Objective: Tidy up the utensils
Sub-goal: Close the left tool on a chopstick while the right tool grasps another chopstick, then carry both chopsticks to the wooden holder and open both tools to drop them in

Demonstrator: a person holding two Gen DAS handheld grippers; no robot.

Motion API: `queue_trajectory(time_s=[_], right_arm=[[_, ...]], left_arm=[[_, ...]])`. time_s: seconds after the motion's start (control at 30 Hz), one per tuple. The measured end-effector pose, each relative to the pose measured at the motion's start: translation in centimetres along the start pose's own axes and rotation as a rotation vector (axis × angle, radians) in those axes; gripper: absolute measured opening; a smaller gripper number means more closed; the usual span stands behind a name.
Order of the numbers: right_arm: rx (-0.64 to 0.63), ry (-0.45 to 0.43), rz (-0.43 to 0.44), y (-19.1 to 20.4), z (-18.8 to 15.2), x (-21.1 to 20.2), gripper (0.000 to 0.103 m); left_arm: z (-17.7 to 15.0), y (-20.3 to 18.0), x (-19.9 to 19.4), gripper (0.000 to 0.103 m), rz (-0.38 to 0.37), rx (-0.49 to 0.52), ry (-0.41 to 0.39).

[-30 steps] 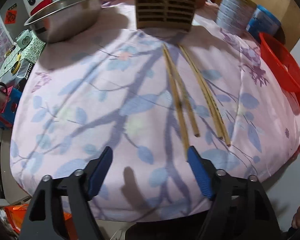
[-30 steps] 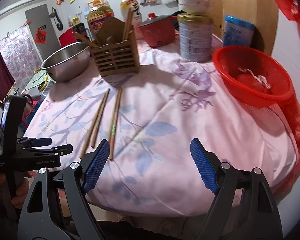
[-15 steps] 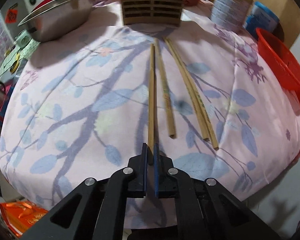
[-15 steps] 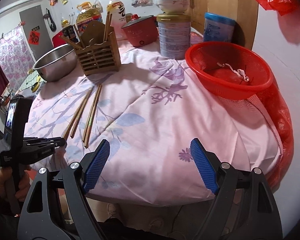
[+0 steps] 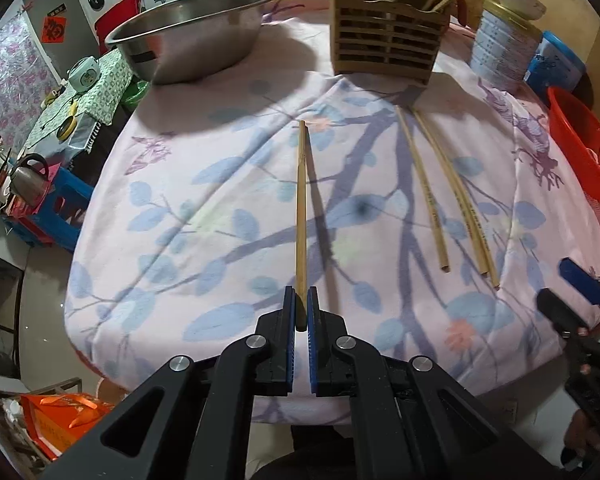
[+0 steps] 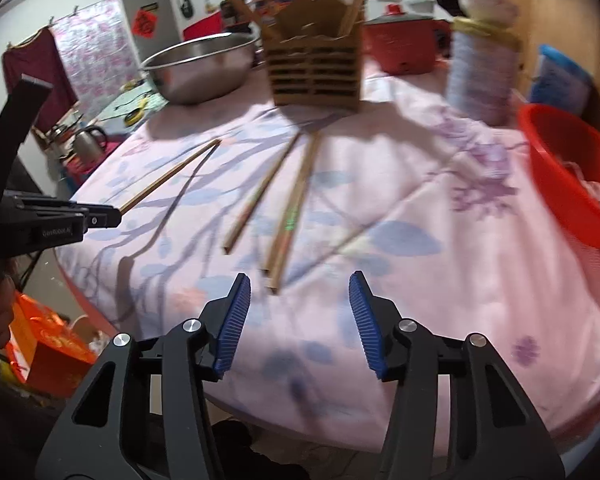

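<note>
Left gripper (image 5: 301, 309) pinches 1 chopstick (image 5: 301, 216) by its near end, lifted above the cloth (image 5: 204, 184) at frame centre.

3 more chopsticks (image 5: 446, 196) lie on the cloth at centre right, pointing toward the holder (image 5: 384, 46) at top centre, which already has chopsticks standing in it. A bowl (image 5: 188, 32) sits at upper left. In the right wrist view, the right gripper (image 6: 298, 318) hangs with fingers spread wide, holding nothing, just short of the near chopstick ends.

A round table under a pink cloth printed with blue leaves (image 5: 204, 216) carries a steel bowl (image 5: 192, 32), a slatted wooden utensil holder (image 5: 384, 44), a white tin (image 5: 500, 56), a red mesh basket (image 6: 560, 176) and three loose bamboo chopsticks (image 5: 424, 192).
</note>
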State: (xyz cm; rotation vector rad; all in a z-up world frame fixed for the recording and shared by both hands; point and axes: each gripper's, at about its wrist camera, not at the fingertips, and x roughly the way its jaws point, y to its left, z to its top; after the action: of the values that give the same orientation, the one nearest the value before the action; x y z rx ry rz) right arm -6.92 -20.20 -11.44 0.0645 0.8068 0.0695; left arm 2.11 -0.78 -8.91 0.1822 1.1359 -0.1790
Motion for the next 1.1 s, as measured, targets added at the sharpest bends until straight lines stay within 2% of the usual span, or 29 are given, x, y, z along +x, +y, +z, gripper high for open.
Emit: queue_trajectory(time_s=[0.03,0.23,0.3,0.43,0.7,1.03,1.1], right_arm=[[-0.002,0.006,0.003,0.2,-0.1,0.5,0.048],[0.022,0.055,0.003,0.5,-1.1,3.9,0.025],[0.023,0.011,-0.008,0.4,-1.3,3.9,0.022],[0.051,-0.019,-0.014,-0.1,-1.2,4.1,0.007],[0.077,-0.043,-0.032,-0.7,-0.7,2.4,0.006],[0.032,-0.209,-0.1,-0.9,3.5,-4.7,0.006],[0.016,-0.213,-0.088,-1.0,4.4,-5.1,0.007]], left_arm=[[0.0,0.3,0.0,0.006,-0.002,0.001,0.004],[-0.1,0.9,-0.4,0.006,-0.009,0.019,0.024],[-0.2,0.9,-0.5,0.006,0.0,0.033,0.024],[-0.2,1.0,-0.8,0.006,0.011,0.054,0.02],[0.4,0.8,-1.2,0.006,0.0,0.066,-0.004],[2.8,-0.5,-3.9,0.006,-0.058,0.074,-0.099],[3.5,-0.5,-4.8,0.006,-0.068,0.073,-0.128]])
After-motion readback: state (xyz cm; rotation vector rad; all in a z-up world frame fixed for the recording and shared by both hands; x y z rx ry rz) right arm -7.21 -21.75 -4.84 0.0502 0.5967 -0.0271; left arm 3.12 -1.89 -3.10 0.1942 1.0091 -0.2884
